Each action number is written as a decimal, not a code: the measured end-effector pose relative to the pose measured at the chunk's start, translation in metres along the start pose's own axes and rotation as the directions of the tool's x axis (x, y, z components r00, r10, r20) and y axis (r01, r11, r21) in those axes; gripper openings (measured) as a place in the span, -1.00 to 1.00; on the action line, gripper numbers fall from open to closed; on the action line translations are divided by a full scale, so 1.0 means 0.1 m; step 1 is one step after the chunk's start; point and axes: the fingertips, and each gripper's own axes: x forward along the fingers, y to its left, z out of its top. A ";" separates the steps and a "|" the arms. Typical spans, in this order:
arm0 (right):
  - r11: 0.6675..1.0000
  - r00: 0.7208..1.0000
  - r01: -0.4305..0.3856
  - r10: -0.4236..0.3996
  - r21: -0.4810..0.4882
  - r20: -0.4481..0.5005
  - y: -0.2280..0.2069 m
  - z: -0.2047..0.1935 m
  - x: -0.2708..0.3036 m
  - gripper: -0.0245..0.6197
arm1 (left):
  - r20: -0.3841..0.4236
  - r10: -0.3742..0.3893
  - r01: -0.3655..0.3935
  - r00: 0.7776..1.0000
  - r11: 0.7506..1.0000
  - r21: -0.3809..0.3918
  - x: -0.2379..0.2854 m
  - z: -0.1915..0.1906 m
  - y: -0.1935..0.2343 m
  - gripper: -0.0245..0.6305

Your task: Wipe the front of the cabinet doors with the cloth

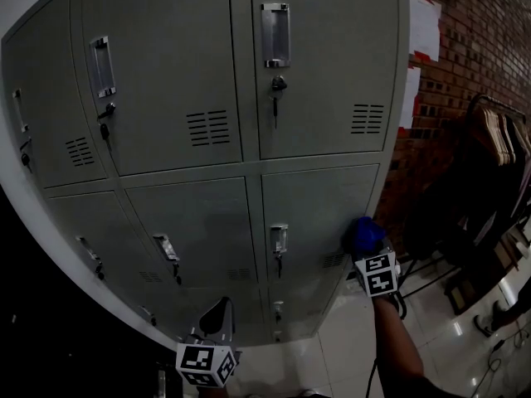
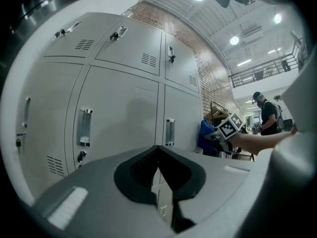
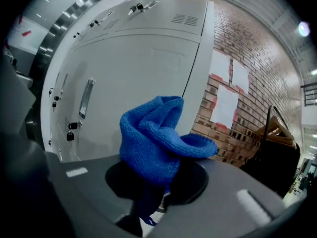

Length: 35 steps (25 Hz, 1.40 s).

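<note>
Cloth [image 3: 157,139], blue and bunched, being pinched by the right gripper [image 3: 159,192] at the lower right cabinet door [image 1: 319,210].
The left gripper [image 2: 158,170] is hanging low, jaws pressed together on nothing. The cloth is sitting by that door's right edge; contact is unclear. Wiping well likely means pressing the bunch flat and sweeping in overlapping passes, skirting the handle [image 1: 279,239].

Blue cloth [image 3: 158,138], grey cabinet doors [image 1: 323,65], red-brown brick wall [image 1: 481,48], black-and-white patterned marker cube [image 1: 378,274]
</note>
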 end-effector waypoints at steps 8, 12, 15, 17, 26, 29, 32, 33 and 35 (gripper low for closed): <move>0.998 0.998 -0.063 0.063 0.030 -0.021 0.27 0.01 0.12 -0.67 | -0.014 -0.007 0.007 1.000 1.000 -0.006 0.04 -0.08 -0.02 -0.89; 0.994 0.995 -0.096 0.097 0.048 -0.004 0.43 0.12 0.11 -0.67 | -0.032 -0.015 0.015 0.999 1.000 -0.006 0.07 -0.15 -0.04 -0.89; 0.989 0.991 -0.132 0.131 0.062 0.023 0.57 0.24 0.10 -0.67 | -0.045 0.006 -0.006 0.999 1.000 -0.014 0.03 -0.19 0.04 -0.89; 0.986 0.987 -0.159 0.156 0.058 0.043 0.71 0.33 0.10 -0.67 | -0.044 0.016 -0.017 0.999 0.999 -0.027 0.00 -0.19 0.10 -0.89; 0.961 0.951 -0.276 0.274 -0.004 0.141 1.44 0.74 0.07 -0.68 | -0.022 0.040 -0.041 0.999 0.998 -0.038 -0.15 -0.17 0.22 -0.89; 0.949 0.939 -0.313 0.313 -0.023 0.144 1.63 0.80 0.08 -0.68 | -0.014 0.057 -0.058 0.998 0.997 -0.042 -0.20 -0.15 0.26 -0.89; 0.941 0.929 -0.336 0.339 -0.041 0.146 1.79 0.86 0.09 -0.68 | -0.003 0.069 -0.069 0.998 0.997 -0.045 -0.25 -0.11 0.28 -0.89; 0.940 0.928 -0.339 0.342 -0.047 0.146 1.84 0.88 0.09 -0.68 | -0.001 0.074 -0.074 0.997 0.996 -0.047 -0.27 -0.11 0.30 -0.89; 0.939 0.928 -0.339 0.343 -0.052 0.148 1.88 0.90 0.09 -0.68 | 0.000 0.084 -0.084 0.996 0.995 -0.049 -0.29 -0.13 0.33 -0.89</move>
